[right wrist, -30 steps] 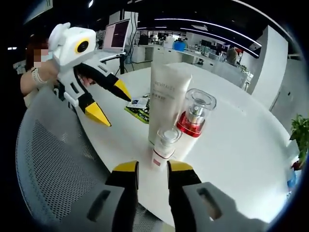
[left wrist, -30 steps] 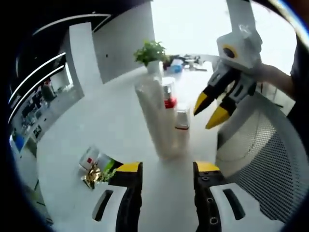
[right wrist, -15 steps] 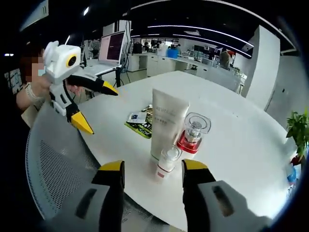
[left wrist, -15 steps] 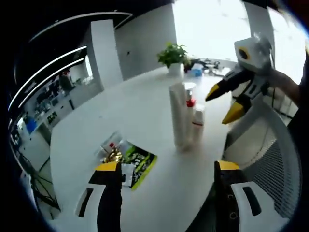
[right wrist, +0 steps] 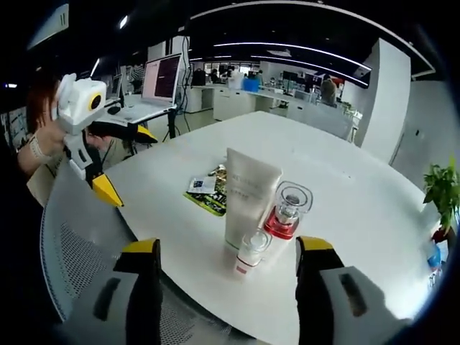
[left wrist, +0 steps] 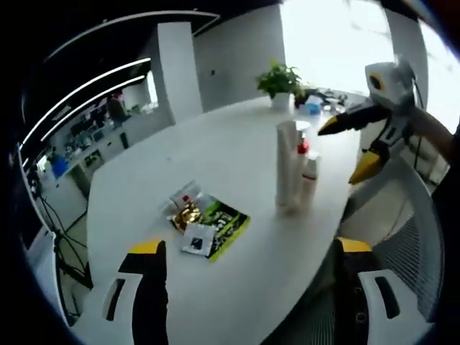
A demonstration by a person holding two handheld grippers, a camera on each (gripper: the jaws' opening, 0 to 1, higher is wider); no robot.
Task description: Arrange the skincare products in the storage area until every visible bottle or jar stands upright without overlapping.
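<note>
Right gripper view: the right gripper [right wrist: 226,255] is spread wide and empty, short of the round white tabletop [right wrist: 345,194]; a white tube [right wrist: 248,194], a clear-capped red bottle [right wrist: 287,212] and a small white bottle [right wrist: 250,251] stand upright, close together near the edge; flat sachets [right wrist: 208,194] lie beside them; the left gripper [right wrist: 122,162], jaws wide apart, holds nothing, off the tabletop's edge.

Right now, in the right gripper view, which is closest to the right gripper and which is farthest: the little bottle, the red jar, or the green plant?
1. The little bottle, just ahead of the right gripper.
2. The red jar, behind it, slightly right.
3. The green plant, at the table's far right edge.
</note>
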